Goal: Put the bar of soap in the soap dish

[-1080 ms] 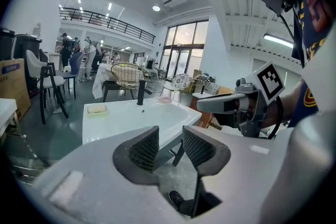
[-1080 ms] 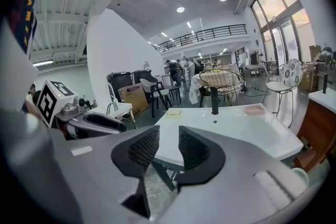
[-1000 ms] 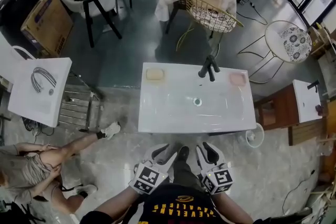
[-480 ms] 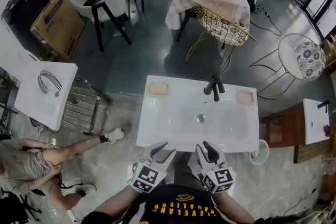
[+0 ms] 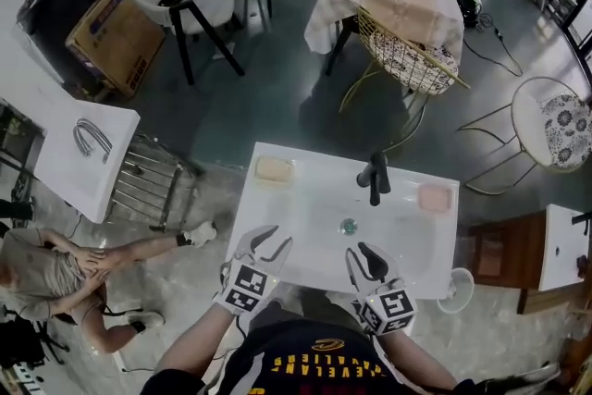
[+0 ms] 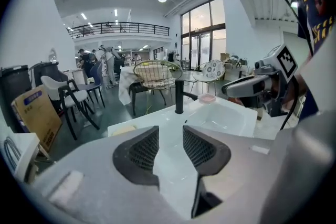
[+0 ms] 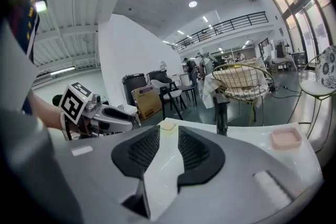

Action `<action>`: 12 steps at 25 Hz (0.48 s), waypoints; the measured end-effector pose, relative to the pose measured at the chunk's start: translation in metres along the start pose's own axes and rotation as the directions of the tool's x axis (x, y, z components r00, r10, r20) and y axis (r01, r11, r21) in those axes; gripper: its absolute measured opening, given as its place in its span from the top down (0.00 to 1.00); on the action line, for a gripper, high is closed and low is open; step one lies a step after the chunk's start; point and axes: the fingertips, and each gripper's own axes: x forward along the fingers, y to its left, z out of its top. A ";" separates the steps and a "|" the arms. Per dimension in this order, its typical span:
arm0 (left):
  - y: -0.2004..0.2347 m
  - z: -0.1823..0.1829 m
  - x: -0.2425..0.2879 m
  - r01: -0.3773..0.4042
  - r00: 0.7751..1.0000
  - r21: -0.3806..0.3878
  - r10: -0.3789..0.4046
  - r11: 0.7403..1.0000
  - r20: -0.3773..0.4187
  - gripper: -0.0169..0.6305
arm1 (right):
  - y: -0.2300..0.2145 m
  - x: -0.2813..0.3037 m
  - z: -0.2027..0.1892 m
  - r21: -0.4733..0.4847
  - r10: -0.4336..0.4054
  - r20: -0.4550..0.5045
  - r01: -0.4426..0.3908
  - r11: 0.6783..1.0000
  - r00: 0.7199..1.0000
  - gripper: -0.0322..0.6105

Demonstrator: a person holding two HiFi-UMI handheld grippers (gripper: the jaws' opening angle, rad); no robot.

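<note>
White sink: seen from above, with a black tap set at its back edge.
Bar of soap: pale yellow, laid on the back left corner of the sink, left of the tap.
Soap dish: pink, placed on the back right corner, well apart from the soap.
Left gripper: held over the front edge of the sink. Its fingers are spread and nothing is found between them.
Right gripper: held near the left one. Its jaws are closing, a gap is seen, nothing is gripped.
</note>
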 end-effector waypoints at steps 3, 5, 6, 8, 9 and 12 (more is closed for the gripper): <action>0.026 -0.003 0.021 -0.043 0.997 0.068 0.047 0.997 -0.057 0.75 | -0.013 0.008 0.004 -0.003 0.027 -0.004 -0.028 1.000 1.000 0.78; 0.043 -0.006 0.034 -0.056 0.992 0.131 0.070 0.990 -0.101 0.71 | -0.016 0.012 0.005 -0.003 0.043 -0.010 -0.043 0.999 0.999 0.78; 0.051 -0.007 0.040 -0.056 0.989 0.160 0.076 0.986 -0.124 0.71 | -0.017 0.013 0.005 -0.001 0.048 -0.014 -0.048 0.999 0.999 0.78; 0.066 -0.010 0.052 -0.041 0.983 0.200 0.076 0.979 -0.169 0.68 | -0.018 0.015 0.005 0.006 0.055 -0.022 -0.055 0.998 0.998 0.78; 0.073 -0.011 0.058 -0.029 0.980 0.212 0.070 0.977 -0.188 0.68 | -0.019 0.017 0.005 0.011 0.058 -0.023 -0.058 0.998 0.998 0.78; 0.092 -0.015 0.076 0.009 0.970 0.228 0.047 0.974 -0.240 0.66 | -0.020 0.020 0.005 0.030 0.068 -0.016 -0.068 0.997 0.998 0.78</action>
